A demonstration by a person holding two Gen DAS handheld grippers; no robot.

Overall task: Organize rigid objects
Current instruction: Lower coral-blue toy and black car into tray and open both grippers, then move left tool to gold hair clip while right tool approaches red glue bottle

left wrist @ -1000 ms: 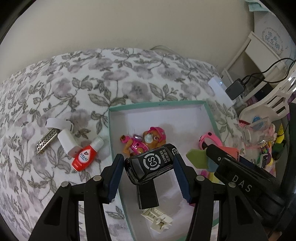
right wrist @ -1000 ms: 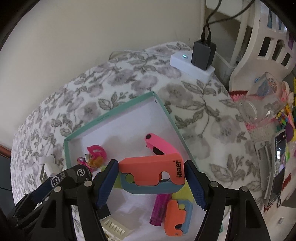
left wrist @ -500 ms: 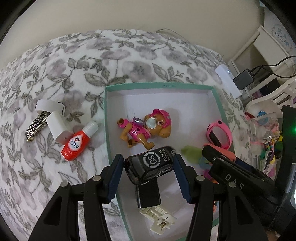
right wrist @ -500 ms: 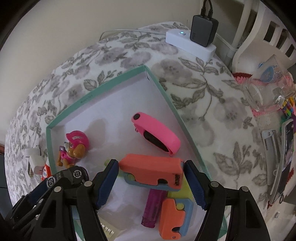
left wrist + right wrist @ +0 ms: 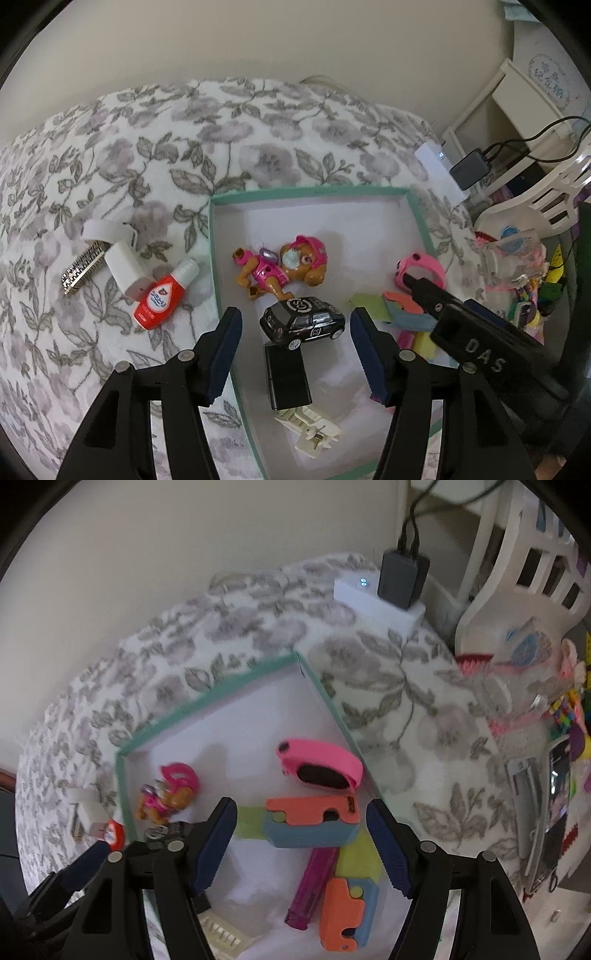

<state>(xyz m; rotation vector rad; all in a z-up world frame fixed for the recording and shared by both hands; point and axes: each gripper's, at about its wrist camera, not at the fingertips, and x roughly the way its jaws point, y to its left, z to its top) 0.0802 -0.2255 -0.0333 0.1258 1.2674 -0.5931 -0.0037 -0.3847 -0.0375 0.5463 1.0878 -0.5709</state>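
Note:
A teal-rimmed white box [image 5: 306,194] sits on the floral blanket. My left gripper [image 5: 295,350] is open above it; the black toy car [image 5: 303,323] lies in the box between the fingers, beside a pink pup figure [image 5: 284,266] and a black block [image 5: 287,376]. My right gripper [image 5: 299,843] is open over the box [image 5: 210,698]; the orange-and-blue toy [image 5: 312,821] lies in the box between its fingers, near a pink band [image 5: 319,764], a purple tube [image 5: 312,886] and a second orange toy [image 5: 343,910].
Left of the box on the blanket lie a red bottle [image 5: 162,295], a white case [image 5: 123,269] and a metal comb [image 5: 81,271]. A white clip [image 5: 308,428] lies in the box. A white power bank with charger [image 5: 384,590] and cluttered shelves [image 5: 524,258] stand at the right.
Both grippers opened. The black car dropped from the left gripper into the box; the orange-and-blue toy dropped from the right gripper into the box. Both grippers pulled back slightly.

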